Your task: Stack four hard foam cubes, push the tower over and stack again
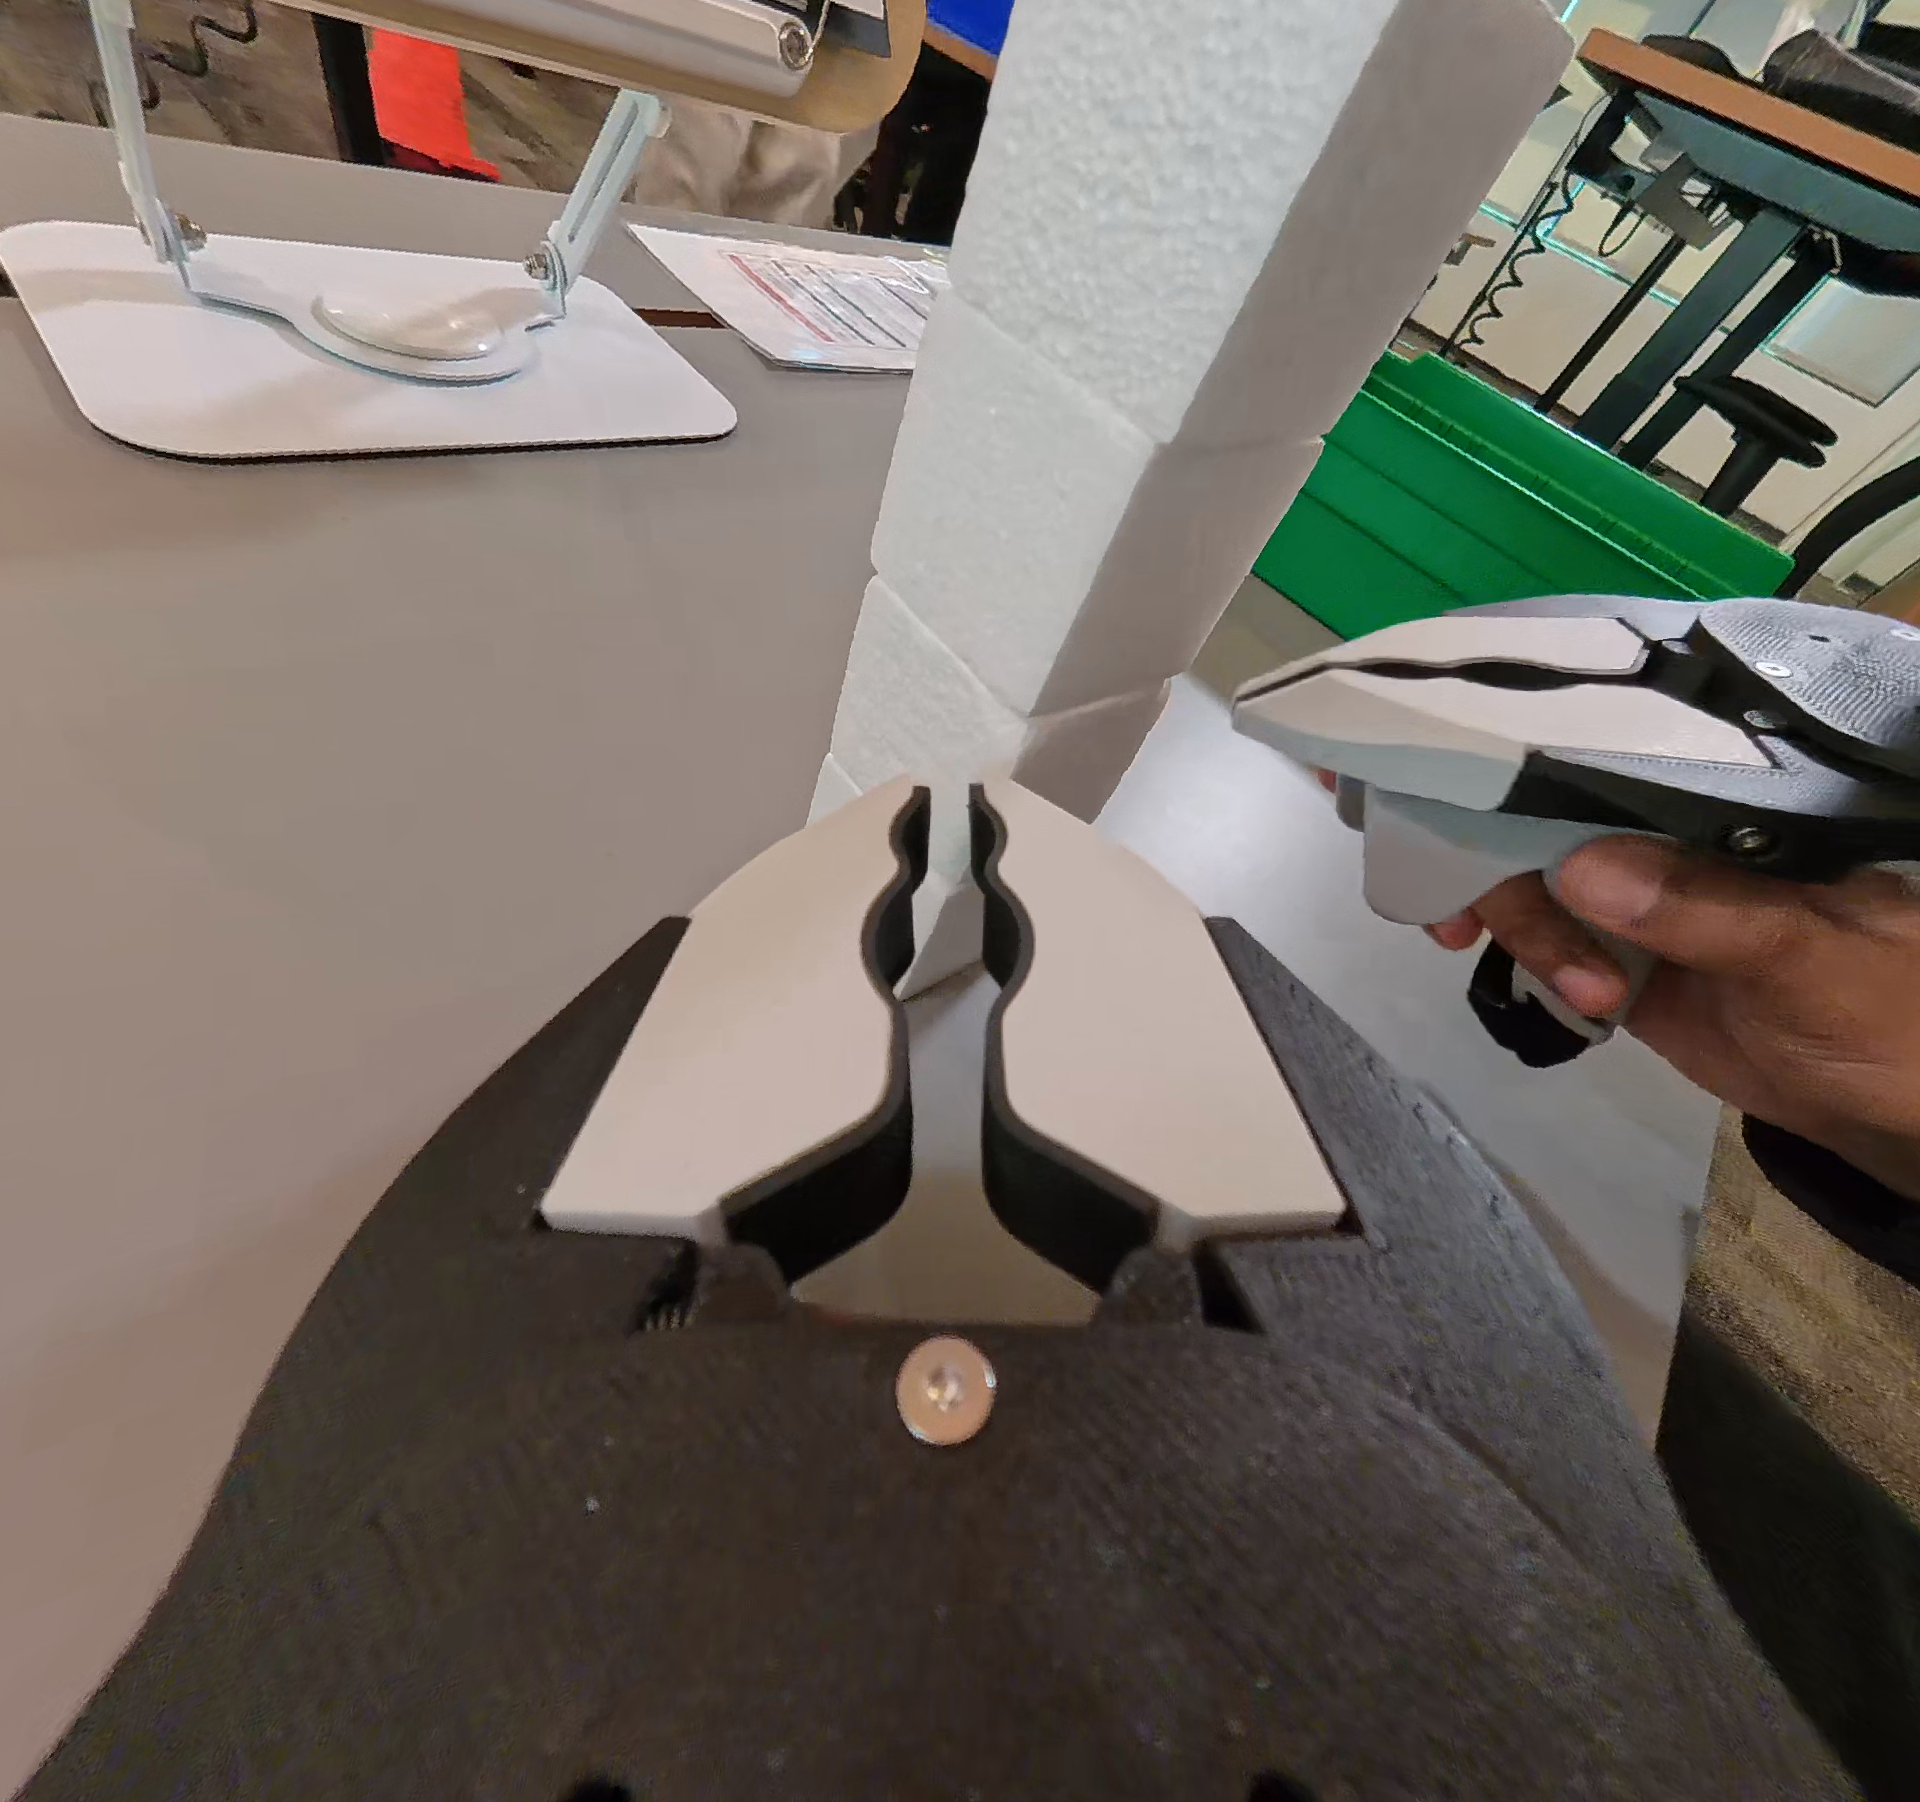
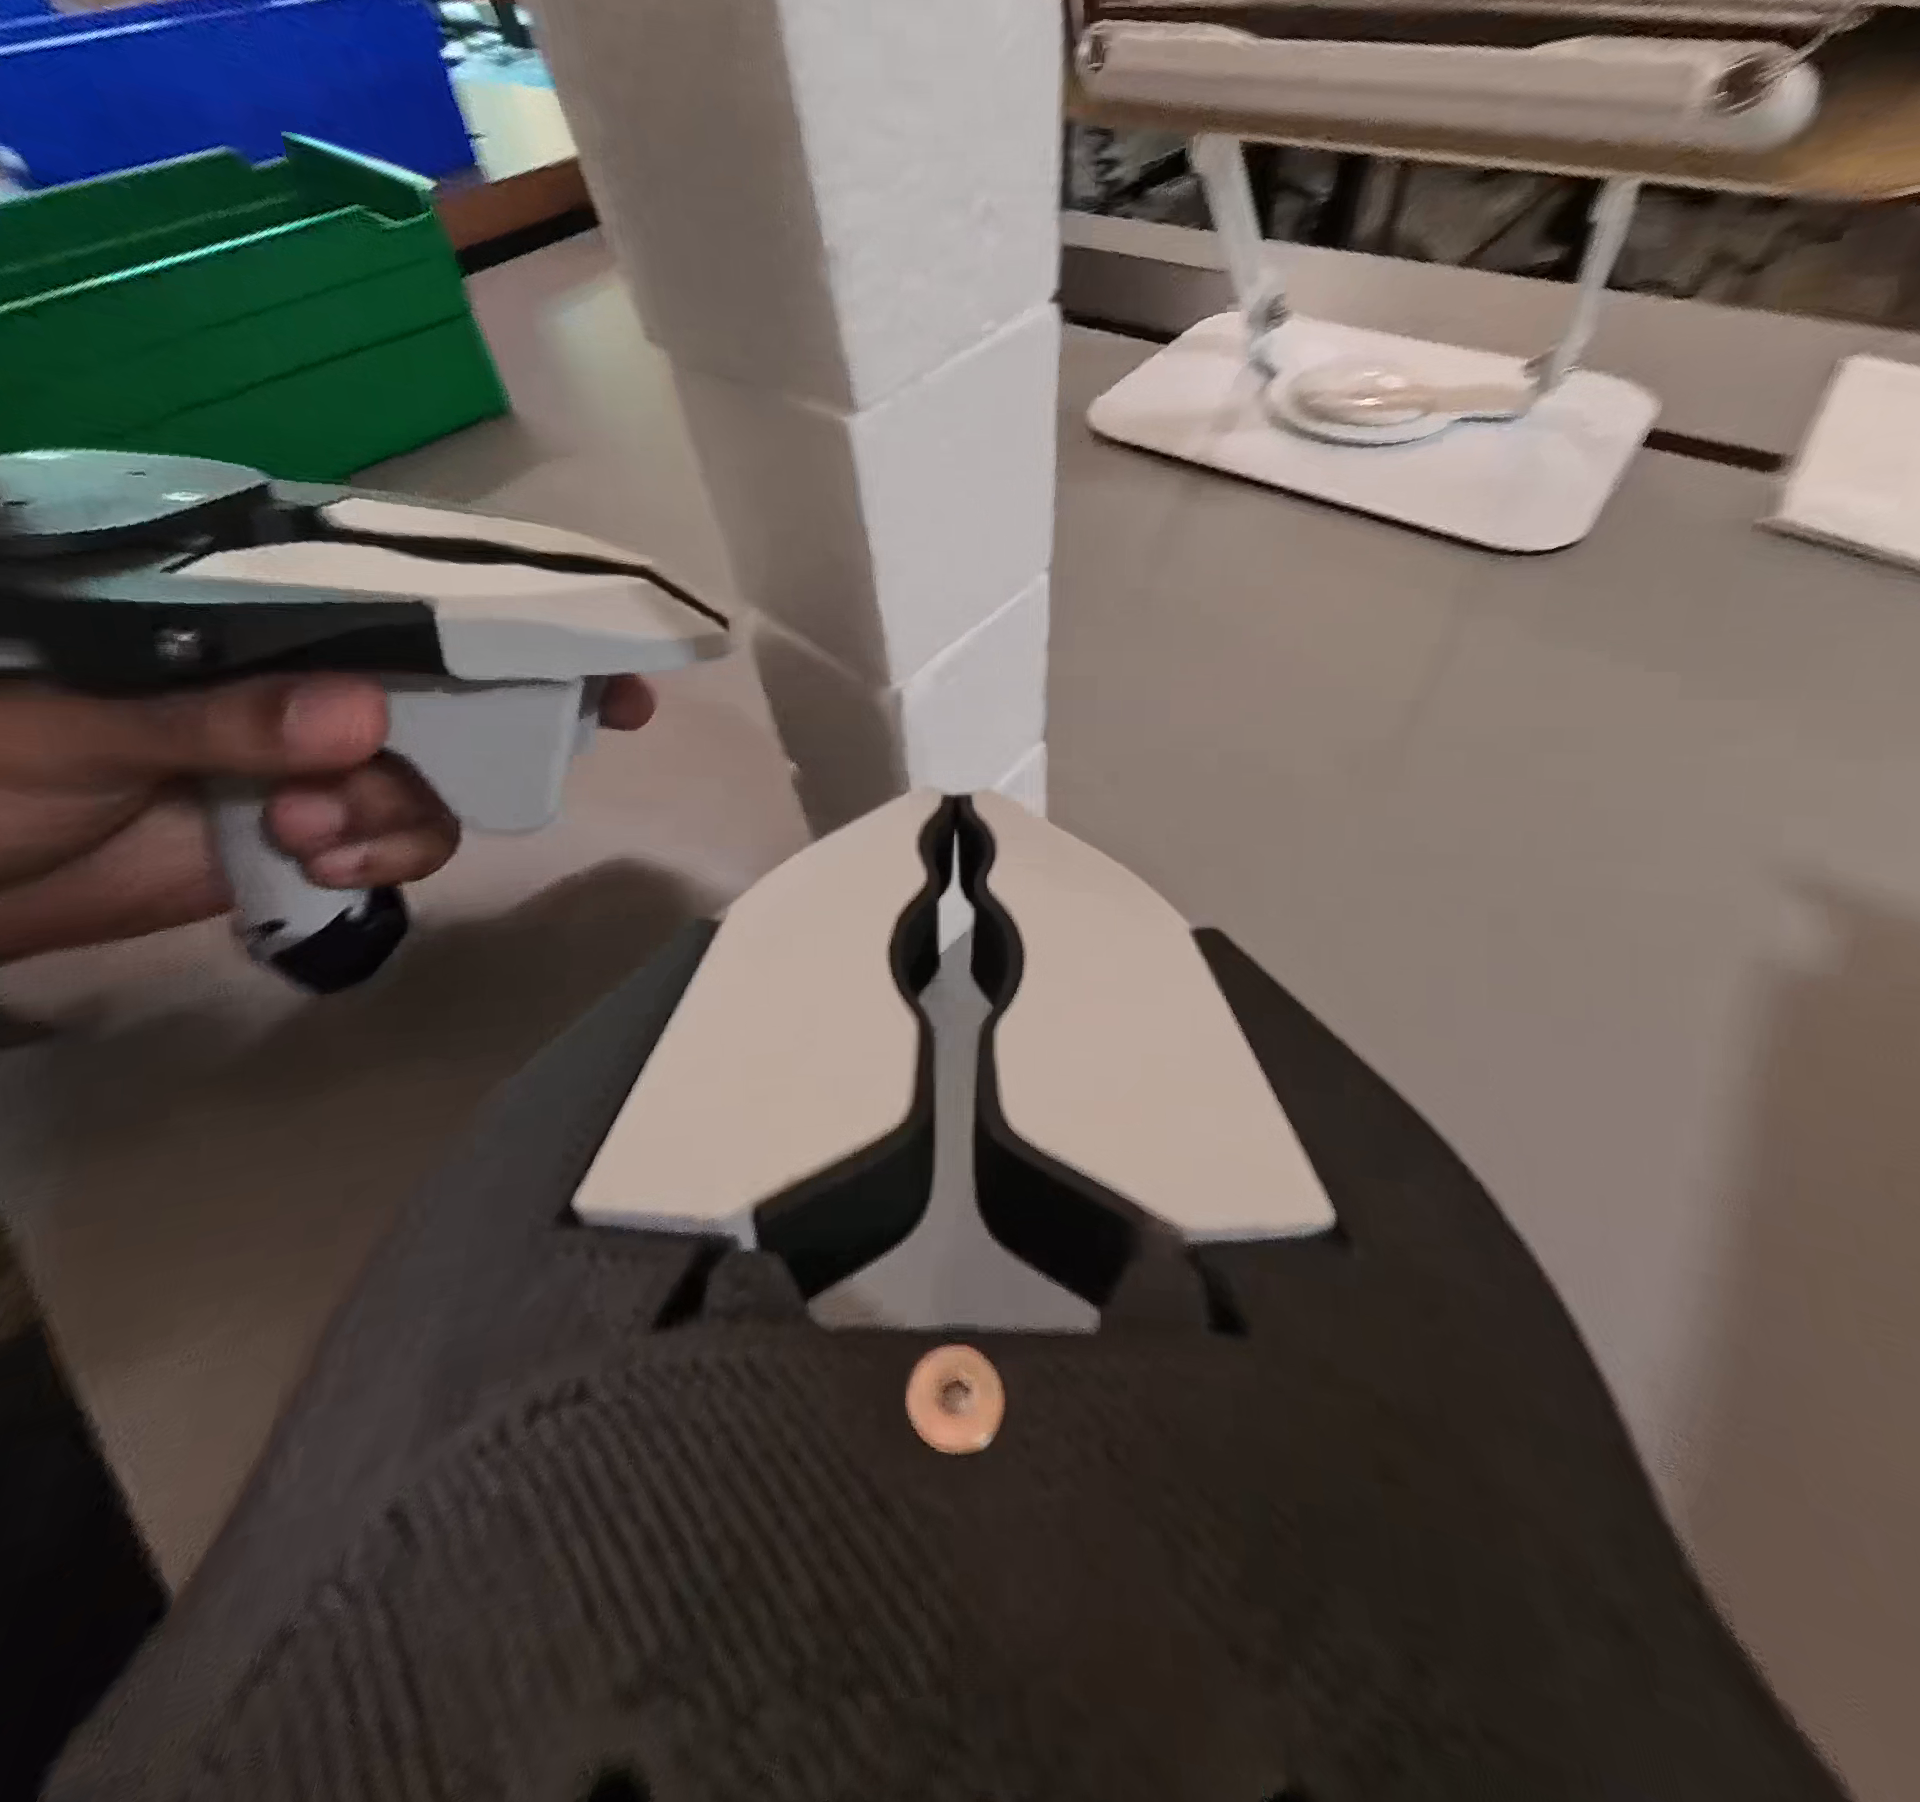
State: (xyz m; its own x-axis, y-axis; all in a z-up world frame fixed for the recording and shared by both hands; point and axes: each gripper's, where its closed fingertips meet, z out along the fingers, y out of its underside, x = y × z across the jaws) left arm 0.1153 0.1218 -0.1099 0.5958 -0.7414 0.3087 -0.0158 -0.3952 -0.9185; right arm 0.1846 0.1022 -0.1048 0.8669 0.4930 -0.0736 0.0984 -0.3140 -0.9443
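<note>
A tall stack of several white foam blocks stands on the grey table. It also shows in the right wrist view. My left gripper points at the base of the stack, its jaws almost together with a thin gap, holding nothing. My right gripper is shut and empty, close to the stack's lower blocks from the other side. Each gripper shows in the other's view, held by a hand: the right one and the left one, both with tips near the lower blocks.
A white tilted stand on a flat base sits behind the stack, also in the right wrist view. A printed sheet lies beside it. A green crate stands past the stack. Desks and chairs lie beyond. Left tips to right tips: about 8 cm.
</note>
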